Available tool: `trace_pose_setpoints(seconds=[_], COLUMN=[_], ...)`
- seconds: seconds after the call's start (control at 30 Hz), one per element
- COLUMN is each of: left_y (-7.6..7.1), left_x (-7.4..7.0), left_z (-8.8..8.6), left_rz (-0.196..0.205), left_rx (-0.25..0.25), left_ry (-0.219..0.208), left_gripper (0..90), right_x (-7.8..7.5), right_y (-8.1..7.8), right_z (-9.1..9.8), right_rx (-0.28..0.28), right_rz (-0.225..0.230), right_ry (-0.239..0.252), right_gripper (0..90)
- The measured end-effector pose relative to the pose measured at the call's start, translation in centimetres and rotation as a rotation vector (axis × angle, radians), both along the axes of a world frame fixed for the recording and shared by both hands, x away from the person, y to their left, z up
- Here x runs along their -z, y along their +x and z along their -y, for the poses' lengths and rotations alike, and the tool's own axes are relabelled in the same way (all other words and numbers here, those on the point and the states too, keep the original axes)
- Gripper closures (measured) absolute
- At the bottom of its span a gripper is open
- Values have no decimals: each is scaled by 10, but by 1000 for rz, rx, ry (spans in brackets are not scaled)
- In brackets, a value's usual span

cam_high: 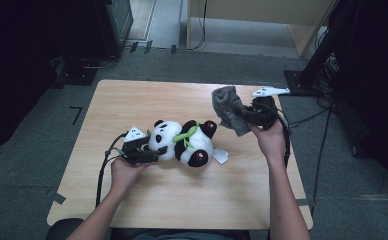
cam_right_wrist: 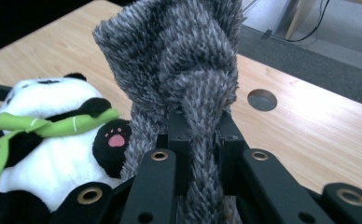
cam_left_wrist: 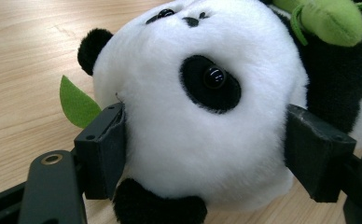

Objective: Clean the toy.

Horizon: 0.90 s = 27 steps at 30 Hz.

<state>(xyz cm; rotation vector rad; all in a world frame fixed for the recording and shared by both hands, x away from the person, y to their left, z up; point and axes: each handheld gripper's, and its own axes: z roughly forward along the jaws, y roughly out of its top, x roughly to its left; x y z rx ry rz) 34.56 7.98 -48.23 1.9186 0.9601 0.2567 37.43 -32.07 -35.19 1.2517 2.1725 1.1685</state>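
Observation:
A black-and-white plush panda [cam_high: 184,140] with a green bamboo sprig lies on its back in the middle of the wooden table [cam_high: 132,100]. My left gripper [cam_high: 149,150] is shut on the panda's white head [cam_left_wrist: 202,116], its two black pads [cam_left_wrist: 107,149] pressing in from either side. My right gripper [cam_high: 247,115] is lifted above the table's right part and is shut on a fuzzy grey cloth [cam_high: 228,107]. In the right gripper view the cloth [cam_right_wrist: 179,60] stands up bunched between the closed jaws, with the panda [cam_right_wrist: 53,135] lying at the left.
A white tag [cam_high: 221,156] lies beside the panda's foot. The tabletop has a round hole [cam_right_wrist: 262,99] near its far right part. Dark equipment and cables stand on the floor around the table; a black stand [cam_high: 327,45] rises at the right.

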Motion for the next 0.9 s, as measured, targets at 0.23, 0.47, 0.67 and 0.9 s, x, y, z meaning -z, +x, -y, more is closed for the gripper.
trace_pose_setpoints(seconds=[0.23, 0.47, 0.67, 0.9], left_y=[0, 0, 0, -1], left_x=[0, -1, -1, -1], left_z=[0, 1, 1, 2], left_rz=[-1, -5, -1, -7], left_rx=[-2, -5, -5, -19], left_ry=[-1, -3, 1, 12], left_gripper=[226, 248, 253, 277], right_x=[8, 12, 34, 59], right_y=[3, -3, -2, 3], right_z=[-12, -70, -109, -113], right_rx=[-74, -232, -319, -330], right_rz=[-40, -41, -70, -123], right_ry=[65, 62, 17, 12], right_gripper=[815, 812, 810, 811])
